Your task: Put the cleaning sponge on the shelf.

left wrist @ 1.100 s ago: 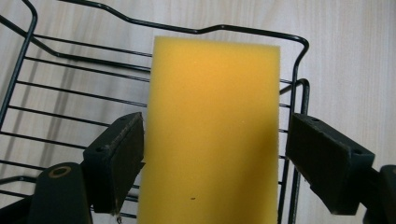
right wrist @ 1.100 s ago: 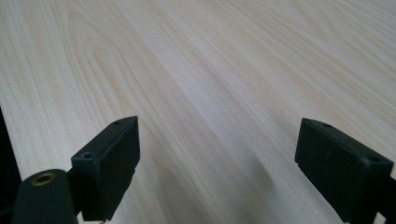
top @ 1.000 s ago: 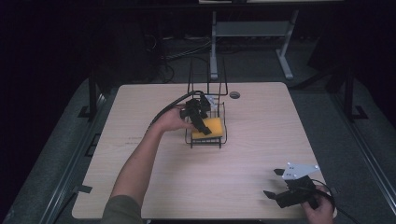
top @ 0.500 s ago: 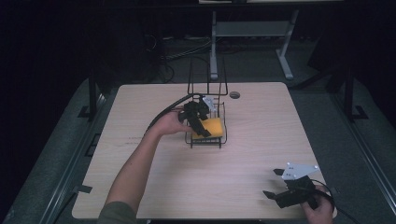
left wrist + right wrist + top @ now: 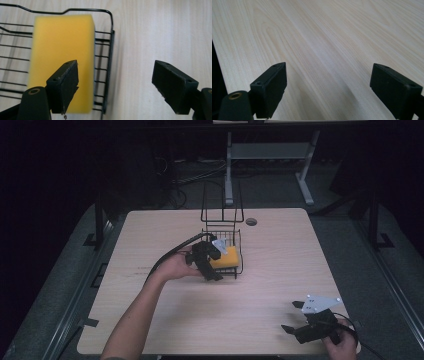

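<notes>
A yellow sponge [image 5: 62, 55] lies flat in a black wire basket [image 5: 110, 50] near the middle of the wooden table [image 5: 280, 255]. My left gripper [image 5: 116, 66] is open above the basket's edge: one jaw hangs over the sponge, the other over bare wood, and nothing is between them. From the high view, the left gripper [image 5: 214, 262] sits at the near-left side of the basket [image 5: 222, 227], beside the sponge [image 5: 229, 258]. My right gripper [image 5: 295, 320] rests at the table's near right corner. It [image 5: 329, 67] is open over bare wood.
The basket has a tall wire handle frame at its far side. A small round dark hole [image 5: 251, 221] sits in the table behind the basket. A black cable [image 5: 167, 256] trails left from the left gripper. Dark floor and a desk frame lie beyond the table.
My left gripper has drawn back toward the near side of the basket, and the sponge stays in the basket. The right gripper has not moved.
</notes>
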The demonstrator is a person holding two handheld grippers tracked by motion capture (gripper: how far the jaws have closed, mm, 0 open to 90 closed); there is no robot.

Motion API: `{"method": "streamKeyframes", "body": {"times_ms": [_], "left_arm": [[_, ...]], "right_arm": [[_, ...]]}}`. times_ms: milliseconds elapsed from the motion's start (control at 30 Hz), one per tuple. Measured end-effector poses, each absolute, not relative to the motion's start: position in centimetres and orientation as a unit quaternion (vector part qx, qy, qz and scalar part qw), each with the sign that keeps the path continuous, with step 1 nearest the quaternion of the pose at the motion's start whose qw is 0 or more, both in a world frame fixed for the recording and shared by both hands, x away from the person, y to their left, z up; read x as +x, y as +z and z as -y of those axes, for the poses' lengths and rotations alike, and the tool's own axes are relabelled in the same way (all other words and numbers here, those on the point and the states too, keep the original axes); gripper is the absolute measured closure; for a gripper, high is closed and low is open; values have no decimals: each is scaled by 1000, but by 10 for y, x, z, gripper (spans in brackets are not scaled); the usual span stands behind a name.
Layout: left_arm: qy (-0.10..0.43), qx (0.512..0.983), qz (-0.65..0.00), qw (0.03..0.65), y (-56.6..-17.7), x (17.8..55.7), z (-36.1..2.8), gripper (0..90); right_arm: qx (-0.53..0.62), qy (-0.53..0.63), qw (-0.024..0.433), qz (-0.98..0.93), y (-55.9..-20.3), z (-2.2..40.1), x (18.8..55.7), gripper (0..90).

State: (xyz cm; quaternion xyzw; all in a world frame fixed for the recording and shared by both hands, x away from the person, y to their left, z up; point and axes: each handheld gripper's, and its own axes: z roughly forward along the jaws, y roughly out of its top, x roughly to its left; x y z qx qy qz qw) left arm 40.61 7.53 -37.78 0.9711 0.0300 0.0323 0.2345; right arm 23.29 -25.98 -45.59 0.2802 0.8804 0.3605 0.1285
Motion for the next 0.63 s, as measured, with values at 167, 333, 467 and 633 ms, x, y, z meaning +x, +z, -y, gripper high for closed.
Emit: {"method": "streamKeyframes", "body": {"times_ms": [167,333,467,633], "left_arm": [[33,967,-33,249,-378,384,-85,206],[33,966,-38,252,-381,366,-94,206],[32,966,-49,252,-383,352,-106,206],[31,963,-59,262,-387,336,-121,205]], "right_arm": [[282,363,131,-879,-455,259,231,137],[283,363,134,-878,-454,260,229,137],[279,365,136,-878,-453,260,226,137],[282,366,137,-876,-453,259,223,137]]}}
